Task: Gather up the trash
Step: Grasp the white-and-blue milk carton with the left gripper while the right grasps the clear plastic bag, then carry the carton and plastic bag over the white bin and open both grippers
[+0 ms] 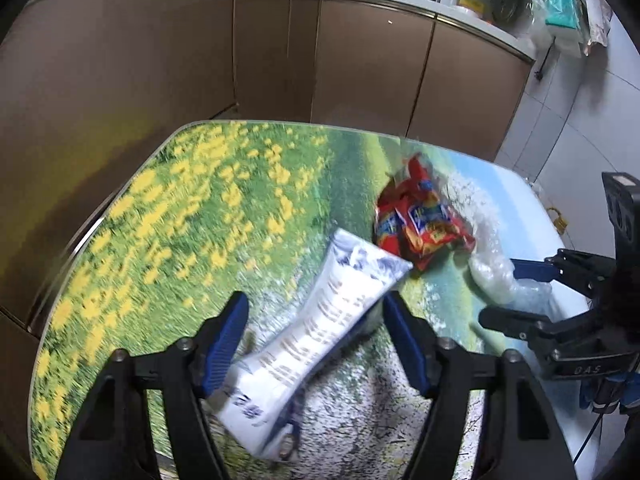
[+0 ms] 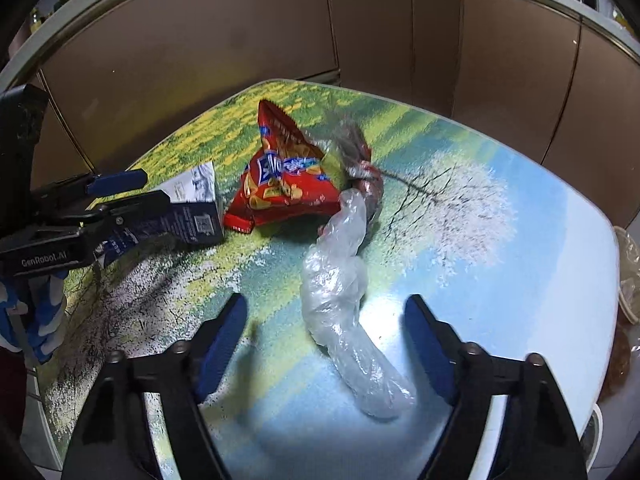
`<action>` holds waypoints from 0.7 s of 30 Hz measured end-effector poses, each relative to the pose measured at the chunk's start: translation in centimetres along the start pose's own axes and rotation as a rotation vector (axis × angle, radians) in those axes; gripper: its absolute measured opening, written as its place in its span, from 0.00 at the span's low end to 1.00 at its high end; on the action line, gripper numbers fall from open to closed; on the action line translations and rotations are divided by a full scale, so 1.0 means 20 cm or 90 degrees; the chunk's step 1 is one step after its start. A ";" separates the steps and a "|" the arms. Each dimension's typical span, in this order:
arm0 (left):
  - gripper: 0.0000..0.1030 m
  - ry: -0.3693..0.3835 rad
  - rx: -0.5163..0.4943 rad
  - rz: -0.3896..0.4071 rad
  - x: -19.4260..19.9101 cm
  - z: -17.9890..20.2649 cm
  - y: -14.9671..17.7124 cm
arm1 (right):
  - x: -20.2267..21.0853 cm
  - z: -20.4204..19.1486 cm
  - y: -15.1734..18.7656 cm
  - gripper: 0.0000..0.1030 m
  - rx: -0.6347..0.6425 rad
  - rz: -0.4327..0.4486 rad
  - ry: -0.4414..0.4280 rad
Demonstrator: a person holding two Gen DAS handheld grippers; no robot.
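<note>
**Both grippers down over the trash on the flowery table**

Closest thing in the left view is the left gripper [image 1: 316, 344], jaws apart with the white carton [image 1: 320, 328] lying between them. Blurry, but the pads don't look like they're pressing it. The right gripper [image 2: 326, 344] is also spread, straddling the clear bag [image 2: 344, 300] without squeezing it. The red wrapper [image 2: 284, 176] sits just past both, touching the bag's far end. All of it's on the table [image 1: 180, 208], by brown cabinets [image 1: 160, 48].

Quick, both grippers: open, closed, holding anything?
Left gripper: open, straddling the white carton, not gripping.
Right gripper: open around the clear plastic bag, not gripping.
</note>
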State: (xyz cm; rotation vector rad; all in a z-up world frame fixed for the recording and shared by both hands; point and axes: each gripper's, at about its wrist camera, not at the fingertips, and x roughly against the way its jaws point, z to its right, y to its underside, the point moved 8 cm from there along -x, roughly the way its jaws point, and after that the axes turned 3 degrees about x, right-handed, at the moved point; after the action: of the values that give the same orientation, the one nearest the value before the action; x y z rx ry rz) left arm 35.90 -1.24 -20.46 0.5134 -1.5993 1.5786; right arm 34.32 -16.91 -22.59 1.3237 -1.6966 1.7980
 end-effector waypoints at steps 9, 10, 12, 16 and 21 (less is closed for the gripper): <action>0.29 0.023 0.049 0.007 0.02 0.05 0.06 | 0.03 -0.05 0.04 0.23 0.017 -0.002 0.002; 0.28 0.026 0.058 0.010 0.03 0.04 0.07 | 0.04 -0.05 0.06 0.22 0.017 -0.001 0.003; 0.28 0.027 0.070 0.018 0.06 0.04 0.09 | 0.05 -0.06 0.07 0.21 0.012 0.001 0.001; 0.28 0.030 0.093 0.033 0.15 0.04 0.12 | 0.10 -0.09 0.11 0.20 0.005 0.004 -0.010; 0.27 0.026 0.109 0.053 0.28 0.05 0.15 | 0.20 -0.16 0.14 0.20 0.007 0.019 -0.025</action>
State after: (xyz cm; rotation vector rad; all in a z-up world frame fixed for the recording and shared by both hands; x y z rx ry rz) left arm 30.09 -0.41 -17.88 0.5069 -1.4803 1.7879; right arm 28.86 -15.95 -20.53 1.3539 -1.7387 1.8116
